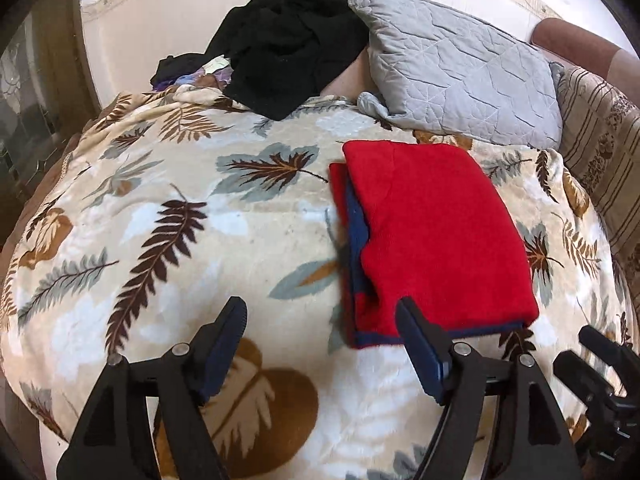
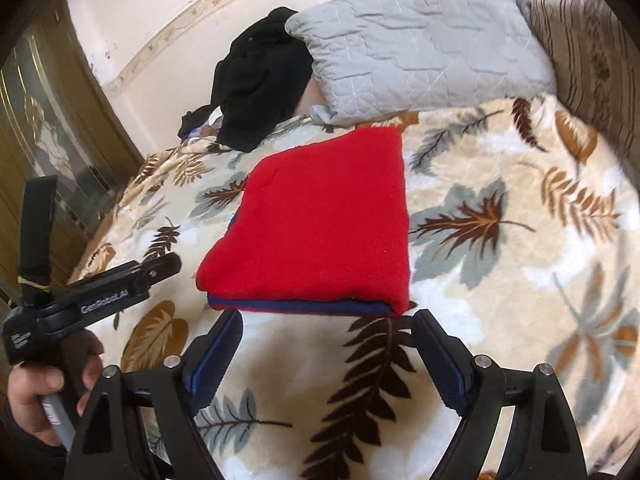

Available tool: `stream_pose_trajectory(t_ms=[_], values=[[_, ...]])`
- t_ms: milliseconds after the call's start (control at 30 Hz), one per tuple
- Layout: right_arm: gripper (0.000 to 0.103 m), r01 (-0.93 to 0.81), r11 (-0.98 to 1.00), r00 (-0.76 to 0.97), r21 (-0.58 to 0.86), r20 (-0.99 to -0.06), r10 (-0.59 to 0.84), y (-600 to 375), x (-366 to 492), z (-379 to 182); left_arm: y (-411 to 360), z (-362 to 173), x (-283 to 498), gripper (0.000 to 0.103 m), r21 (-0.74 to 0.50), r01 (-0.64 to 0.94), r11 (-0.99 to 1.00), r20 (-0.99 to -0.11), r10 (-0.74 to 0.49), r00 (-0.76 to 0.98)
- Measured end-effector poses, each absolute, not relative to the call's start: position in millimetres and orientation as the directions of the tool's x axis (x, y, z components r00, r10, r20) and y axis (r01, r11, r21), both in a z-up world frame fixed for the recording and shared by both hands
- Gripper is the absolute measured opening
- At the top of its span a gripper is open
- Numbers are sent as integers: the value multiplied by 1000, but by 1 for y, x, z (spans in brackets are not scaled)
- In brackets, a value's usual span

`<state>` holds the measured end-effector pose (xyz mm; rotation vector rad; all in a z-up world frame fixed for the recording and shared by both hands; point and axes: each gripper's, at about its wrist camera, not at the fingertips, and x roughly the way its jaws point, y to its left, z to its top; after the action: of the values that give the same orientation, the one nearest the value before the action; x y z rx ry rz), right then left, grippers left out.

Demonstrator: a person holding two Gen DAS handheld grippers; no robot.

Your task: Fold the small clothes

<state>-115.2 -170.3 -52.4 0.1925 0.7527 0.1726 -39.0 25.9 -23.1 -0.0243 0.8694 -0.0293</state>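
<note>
- Two grippers hover over a bed, both with jaws spread and nothing between them.
- Left gripper (image 1: pixel 320 312): its right finger sits at the near edge of the red garment (image 1: pixel 432 232); whether it touches the cloth cannot be told. Its left finger is over bare blanket (image 1: pixel 180 240).
- Right gripper (image 2: pixel 328 324): both fingers stand just short of the garment's near edge, apart from it.
- Red garment: folded into a rough rectangle, flat on the leaf-print blanket, with dark blue trim showing along its near edge and left side.
- Grey pillow (image 1: pixel 460 68) lies just beyond the garment, at the far side of the bed.
- Black clothes (image 1: pixel 288 40) are heaped left of the pillow, against the wall.
- Striped cushion (image 1: pixel 600 144) stands at the bed's right edge.
- In the right wrist view, a hand (image 2: pixel 44 392) grips the left gripper's handle at the lower left.
</note>
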Motion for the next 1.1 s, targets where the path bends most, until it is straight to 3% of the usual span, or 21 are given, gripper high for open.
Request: stream_pose_trajectory(t_ms=[467, 1100], values=[[90, -8, 999, 772, 45, -634, 35, -153, -125, -26, 33, -1, -63, 83, 14, -7, 1000, -713, 15, 701], [90, 61, 998, 758, 21, -651, -33, -161, -110, -28, 23, 3, -62, 83, 49, 10, 999, -711, 28, 702]])
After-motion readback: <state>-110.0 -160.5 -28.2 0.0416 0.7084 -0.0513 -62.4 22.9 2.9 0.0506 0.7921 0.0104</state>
